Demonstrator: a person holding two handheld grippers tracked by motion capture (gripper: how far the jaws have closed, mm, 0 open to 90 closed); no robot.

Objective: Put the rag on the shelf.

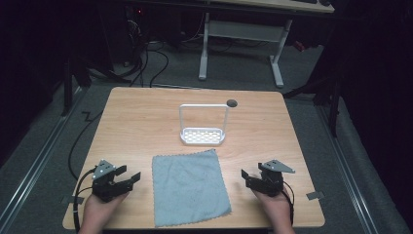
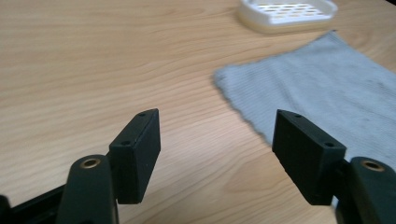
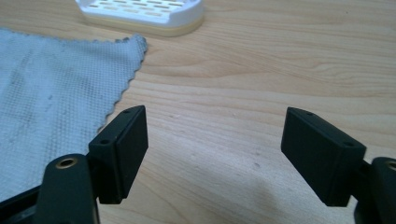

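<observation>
My left gripper (image 1: 127, 178) spread, empty | my right gripper (image 1: 247, 177) spread, empty | grey cloth (image 1: 190, 186) flat between, its edges near both | bare table (image 1: 136, 122) beyond.

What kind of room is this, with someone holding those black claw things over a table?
Probably a lab or workshop set up for recording. A person holds a left gripper and a right gripper at a wooden table with a cloth and a white rack; cables lie on the floor beyond.
</observation>
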